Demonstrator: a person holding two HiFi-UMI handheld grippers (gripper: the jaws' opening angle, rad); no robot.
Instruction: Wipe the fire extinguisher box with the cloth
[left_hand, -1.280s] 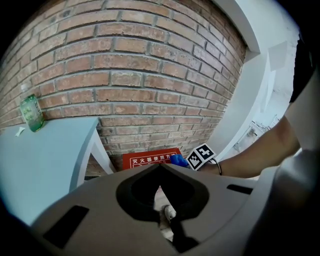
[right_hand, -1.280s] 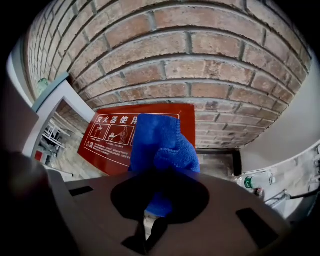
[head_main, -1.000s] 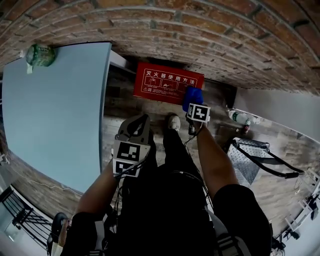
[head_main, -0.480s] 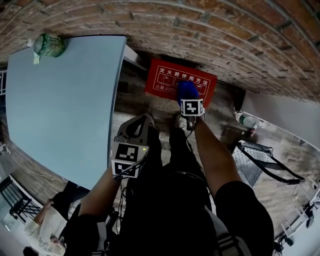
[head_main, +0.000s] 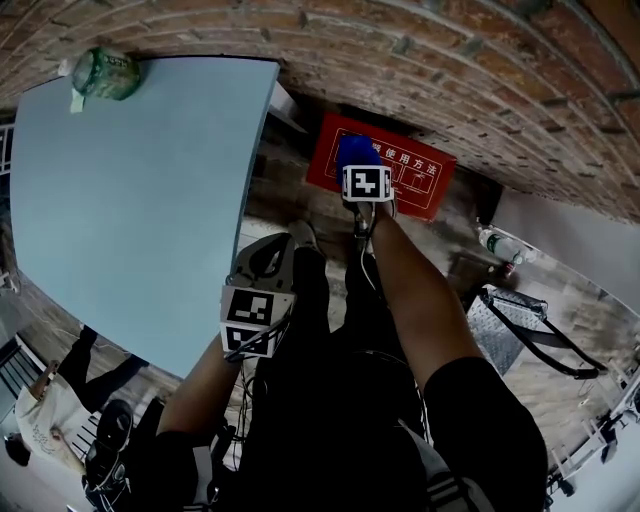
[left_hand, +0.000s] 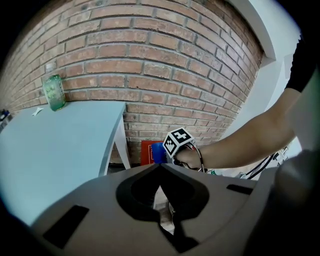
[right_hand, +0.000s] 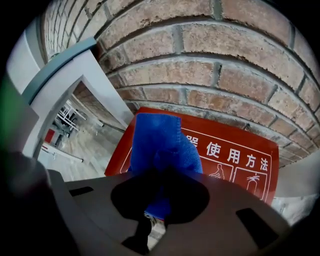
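A red fire extinguisher box (head_main: 415, 172) with white print stands on the floor against the brick wall. My right gripper (head_main: 360, 165) is shut on a blue cloth (head_main: 352, 148), which lies against the left part of the box's face. In the right gripper view the cloth (right_hand: 159, 142) hangs from the jaws in front of the red box (right_hand: 235, 157), covering its left side. My left gripper (head_main: 283, 245) is held lower and to the left, shut and empty. The left gripper view shows the box (left_hand: 145, 152) and the cloth (left_hand: 157, 153) far ahead.
A light blue table (head_main: 120, 200) fills the left, with a green bottle (head_main: 105, 72) at its far corner. To the right on the floor are a plastic bottle (head_main: 497, 243) and a grey bag (head_main: 505, 320). A person (head_main: 50, 400) stands at lower left.
My right gripper has carried the cloth leftward across the box's face, from its right part to its left. The left gripper has stayed where it was.
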